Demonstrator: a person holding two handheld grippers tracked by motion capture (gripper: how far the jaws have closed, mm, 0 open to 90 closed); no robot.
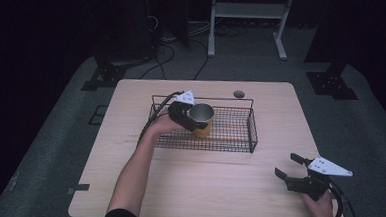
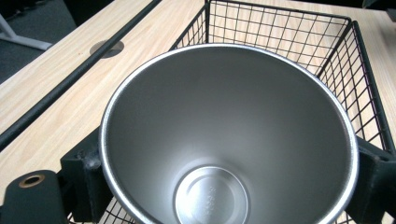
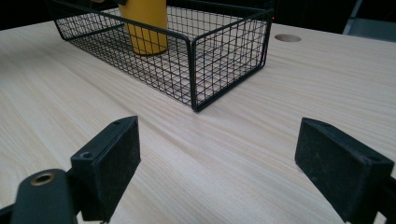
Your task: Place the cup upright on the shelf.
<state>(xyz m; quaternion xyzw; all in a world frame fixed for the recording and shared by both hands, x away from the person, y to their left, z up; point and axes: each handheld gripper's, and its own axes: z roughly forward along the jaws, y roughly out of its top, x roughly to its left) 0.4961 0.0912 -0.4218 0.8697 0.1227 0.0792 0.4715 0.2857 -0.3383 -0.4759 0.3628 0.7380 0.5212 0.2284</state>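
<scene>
One yellow cup (image 1: 201, 120) stands in the wire basket (image 1: 239, 141), clamped between the left hand-held gripper (image 1: 194, 115) jaws. Right hand-held gripper (image 1: 292, 167), jaws apart, hovers over the counter (image 1: 202, 189) at the cup's 4 o'clock, well apart.

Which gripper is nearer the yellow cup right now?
Left. The left gripper grips the yellow cup inside the wire basket; the right gripper sits open, apart, by the table's near right edge.

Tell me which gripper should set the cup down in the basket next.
Left. The left gripper already has its fingers either side of the yellow cup, over the wire basket. The right gripper sits open over bare table, well clear of the basket.
</scene>
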